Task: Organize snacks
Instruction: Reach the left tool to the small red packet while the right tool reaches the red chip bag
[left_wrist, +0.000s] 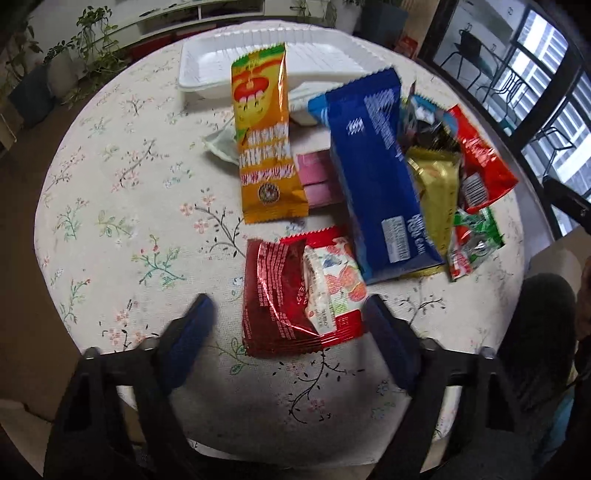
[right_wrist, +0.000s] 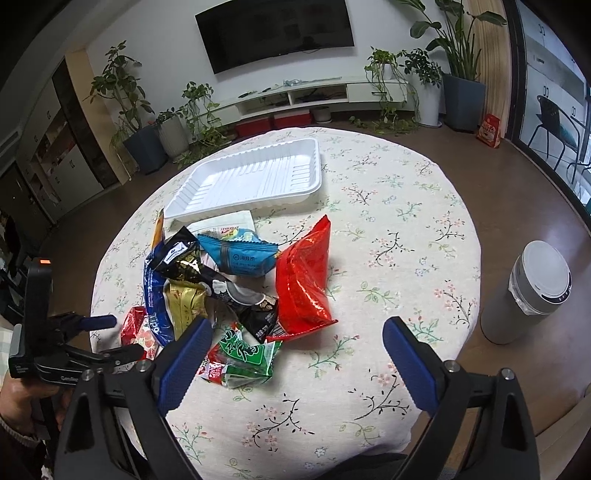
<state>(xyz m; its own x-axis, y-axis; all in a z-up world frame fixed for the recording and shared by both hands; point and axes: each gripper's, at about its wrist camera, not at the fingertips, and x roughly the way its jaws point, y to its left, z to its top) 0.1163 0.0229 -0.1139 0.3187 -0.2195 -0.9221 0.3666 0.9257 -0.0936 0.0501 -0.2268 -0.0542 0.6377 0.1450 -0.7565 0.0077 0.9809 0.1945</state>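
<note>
A heap of snack packets lies on a round table with a floral cloth (right_wrist: 388, 229). My left gripper (left_wrist: 287, 300) points down over a red foil packet (left_wrist: 280, 295), which lies between its blue pads. The right pad touches the packet's edge, the left pad stands clear, so the gripper is open. Beyond it lie an orange packet (left_wrist: 262, 147), a long blue packet (left_wrist: 376, 166) and a pink box (left_wrist: 317, 177). A white tray (right_wrist: 243, 177) sits behind the heap. My right gripper (right_wrist: 298, 323) hovers open and holds nothing, beside a red bag (right_wrist: 303, 280) and a green packet (right_wrist: 243, 354).
A grey lidded bin (right_wrist: 532, 291) stands on the floor right of the table. In the right wrist view the left gripper (right_wrist: 114, 338) and the hand holding it (right_wrist: 18, 398) are at the lower left. Bare cloth lies right of the heap. Potted plants line the far wall.
</note>
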